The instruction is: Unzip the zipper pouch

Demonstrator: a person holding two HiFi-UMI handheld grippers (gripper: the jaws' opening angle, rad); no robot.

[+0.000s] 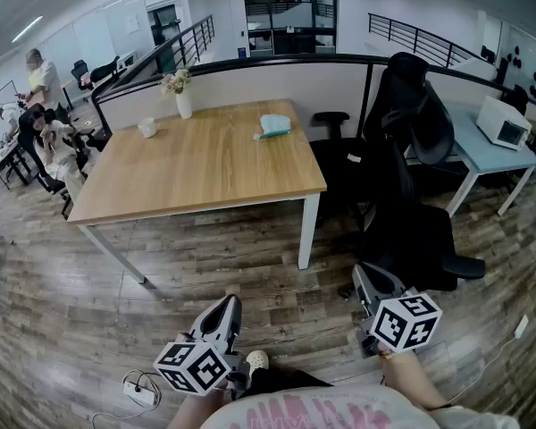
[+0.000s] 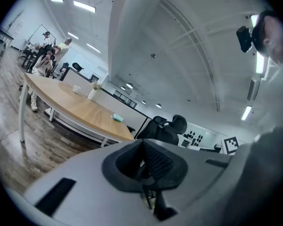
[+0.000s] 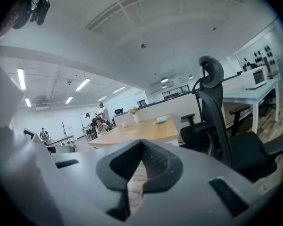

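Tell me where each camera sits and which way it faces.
Head view: on the person's head, looking steeply down at floor and wooden table; shows left gripper, right gripper.
Left gripper view: on that gripper, facing along its shut jaws toward the table.
Right gripper view: likewise, toward table and black chair.
Shared: all show the table and teal pouch.

A: Is the teal pouch (image 1: pixel 273 125) at the table's (image 1: pixel 205 164) far edge open or closed?
B: Too small to tell.
A: And the white thing (image 1: pixel 147 128) near the vase (image 1: pixel 184 104) on the table?
B: Too small as well. Left of the table, the people (image 1: pixel 37 119) overlap and can't be told apart. On the table's near side, an arm (image 1: pixel 420 384) runs off the bottom edge.
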